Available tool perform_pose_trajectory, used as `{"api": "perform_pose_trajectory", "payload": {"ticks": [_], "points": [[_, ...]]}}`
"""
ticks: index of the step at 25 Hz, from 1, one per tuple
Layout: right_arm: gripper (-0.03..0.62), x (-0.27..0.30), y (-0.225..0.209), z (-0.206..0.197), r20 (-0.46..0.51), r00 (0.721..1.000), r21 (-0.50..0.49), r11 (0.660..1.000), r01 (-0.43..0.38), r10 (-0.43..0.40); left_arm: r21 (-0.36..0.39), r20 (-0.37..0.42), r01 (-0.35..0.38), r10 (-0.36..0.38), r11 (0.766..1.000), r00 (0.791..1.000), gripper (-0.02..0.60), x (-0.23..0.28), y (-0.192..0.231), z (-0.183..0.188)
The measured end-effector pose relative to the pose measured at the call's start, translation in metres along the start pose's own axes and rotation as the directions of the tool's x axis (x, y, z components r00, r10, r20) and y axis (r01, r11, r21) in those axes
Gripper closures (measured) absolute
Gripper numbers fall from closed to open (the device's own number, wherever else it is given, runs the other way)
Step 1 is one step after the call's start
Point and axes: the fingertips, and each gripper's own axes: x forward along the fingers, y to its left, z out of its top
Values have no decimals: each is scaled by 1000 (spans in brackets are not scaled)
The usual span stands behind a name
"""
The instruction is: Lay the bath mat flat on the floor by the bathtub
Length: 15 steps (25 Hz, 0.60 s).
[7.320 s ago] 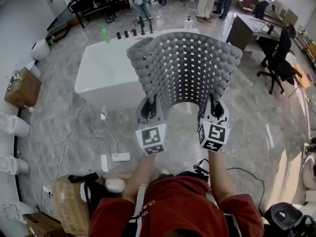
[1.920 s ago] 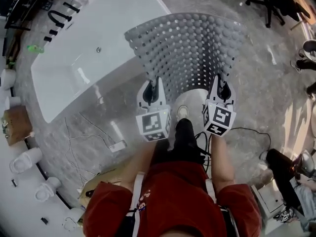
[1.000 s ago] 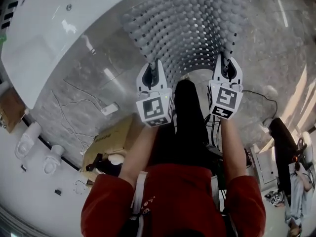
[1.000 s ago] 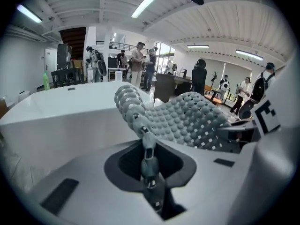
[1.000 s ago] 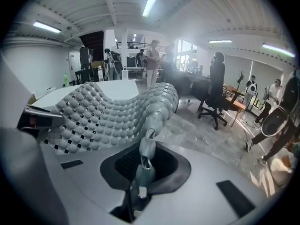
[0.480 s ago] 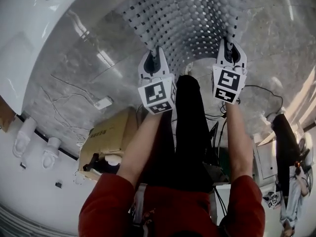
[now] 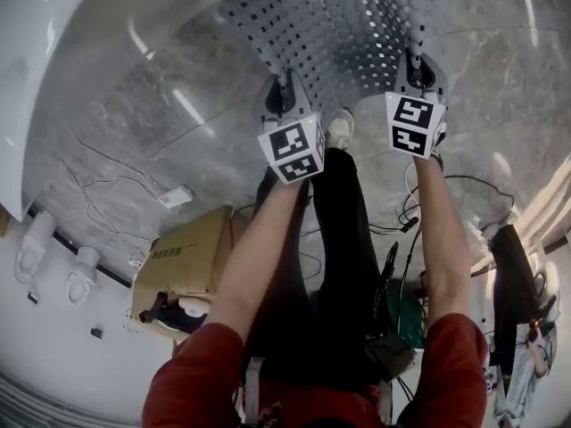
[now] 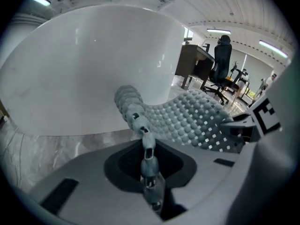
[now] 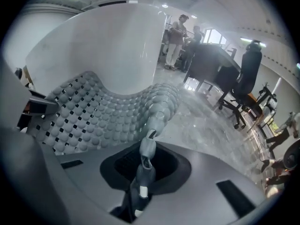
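The grey bath mat [image 7: 343, 25], studded with round bumps and small square holes, hangs curved between my two grippers low over the marble floor, next to the white bathtub [image 7: 53, 52]. My left gripper [image 7: 278, 96] is shut on the mat's near left edge, which runs as a beaded strip [image 8: 146, 149] into its jaws. On the near right edge my right gripper [image 7: 417, 71] is shut as well, the strip [image 9: 146, 153] pinched between its jaws. The mat's far part [image 9: 117, 111] sags toward the floor in front of the tub wall [image 8: 84, 69].
The person's shoe [image 7: 339, 130] and dark trouser legs stand just behind the mat. A cardboard box [image 7: 183, 261], cables [image 7: 107, 172] and a power strip [image 7: 177, 196] lie on the floor at left. A desk and office chair [image 9: 246, 86] stand beyond, with people [image 9: 177, 34] farther off.
Both grippers have dropped with the mat toward the floor, and the head camera has tipped down. The mat now hangs much lower beside the tub. Both grips are unchanged.
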Motion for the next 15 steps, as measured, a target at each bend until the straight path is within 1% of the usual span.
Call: {"api": "perform_pose_trajectory", "payload": {"ticks": [2,8,12,15], "points": [[548,20,8,-10,-13,1000,-23,1000,-8,8,-8,-10,-18,18,1000,1000,523,17,8,-13],[548,21,18,-15,-47,998,-91,995,-36,32,-58,-72,-57,53,997,996,523,9,14,-28],[548,32,11,-21,-86,995,-133,989,-56,45,-49,-100,-67,61,997,993,523,15,10,-36],[546,45,9,-21,-98,994,-139,988,-60,46,-49,-111,-77,71,996,991,523,27,14,-38]]}}
